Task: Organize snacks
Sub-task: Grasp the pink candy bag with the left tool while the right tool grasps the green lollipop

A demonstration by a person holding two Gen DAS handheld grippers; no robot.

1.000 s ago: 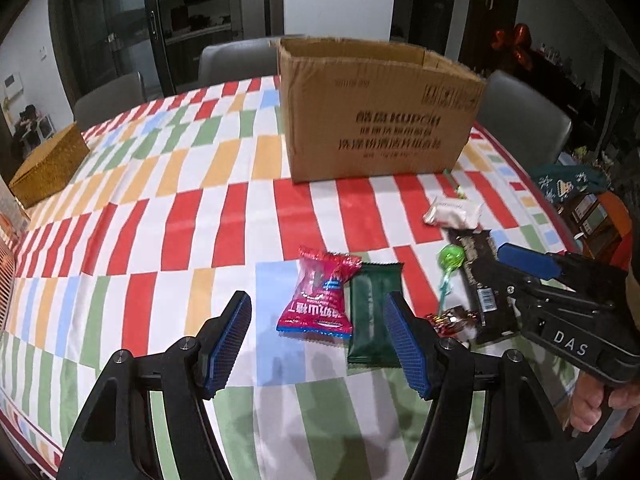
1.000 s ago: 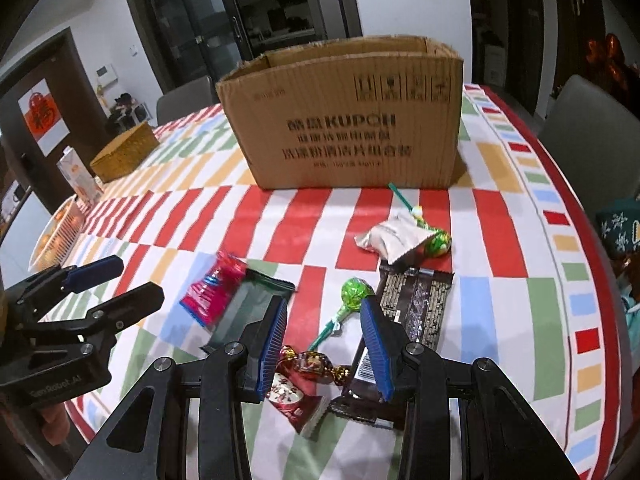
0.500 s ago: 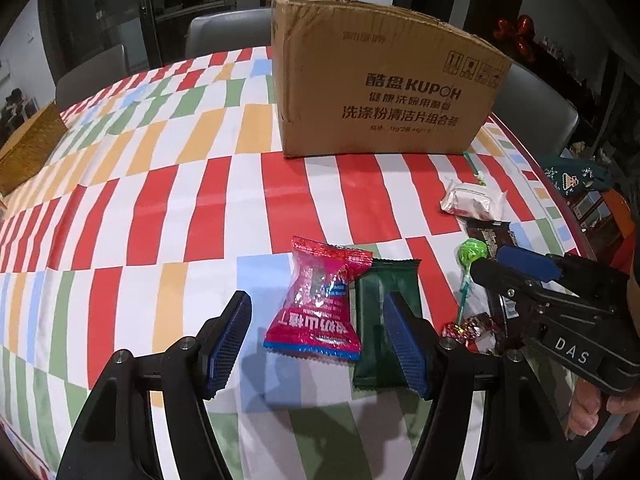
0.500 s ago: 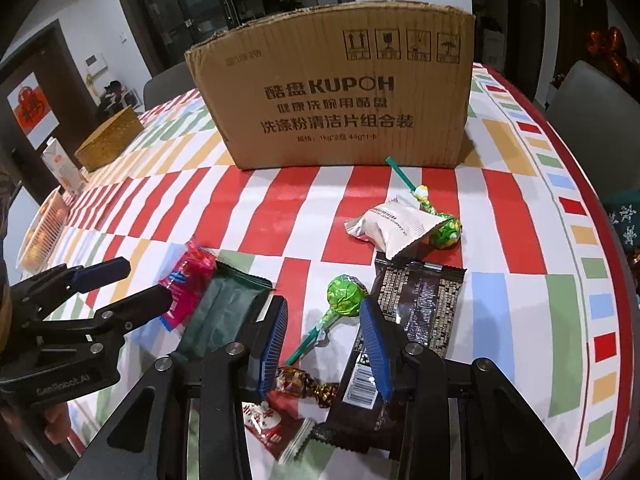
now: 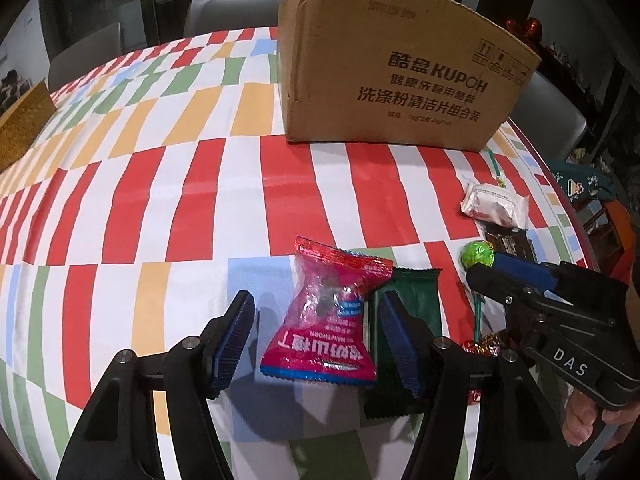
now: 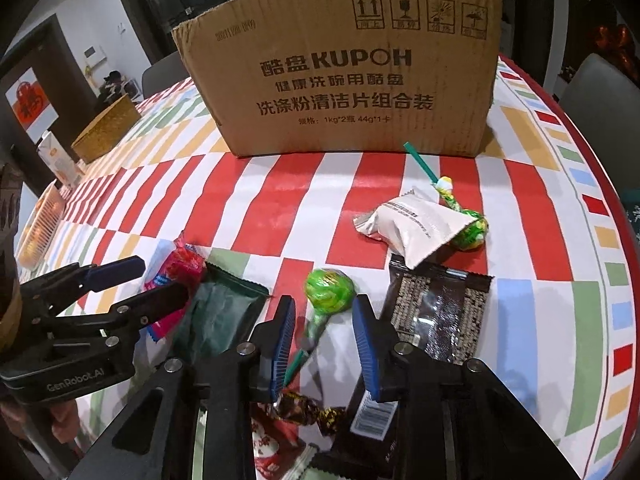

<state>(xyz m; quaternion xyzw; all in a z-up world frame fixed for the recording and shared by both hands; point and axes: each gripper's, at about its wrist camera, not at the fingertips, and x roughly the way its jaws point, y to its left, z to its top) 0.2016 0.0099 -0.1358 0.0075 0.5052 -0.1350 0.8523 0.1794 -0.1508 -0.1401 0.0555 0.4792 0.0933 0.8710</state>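
My left gripper (image 5: 316, 320) is open, its fingers on either side of a red snack packet (image 5: 328, 320) that lies on the striped tablecloth. A dark green packet (image 5: 408, 320) lies just right of it. My right gripper (image 6: 324, 328) is open around a green lollipop (image 6: 329, 289), also seen in the left wrist view (image 5: 476, 254). A dark brown packet (image 6: 436, 312), a white packet (image 6: 416, 224) and a second green lollipop (image 6: 470, 232) lie to the right. Small wrapped candies (image 6: 304, 406) lie under the right gripper. The cardboard box (image 6: 344, 72) stands behind.
A woven basket (image 6: 108, 128) and a carton (image 6: 54, 156) stand at the far left of the table. Grey chairs (image 5: 232, 12) stand behind the table. The table's edge (image 6: 600, 184) curves along the right.
Both grippers have moved forward and lower toward the snacks. The red packet now lies between the left fingers and the green lollipop between the right fingers.
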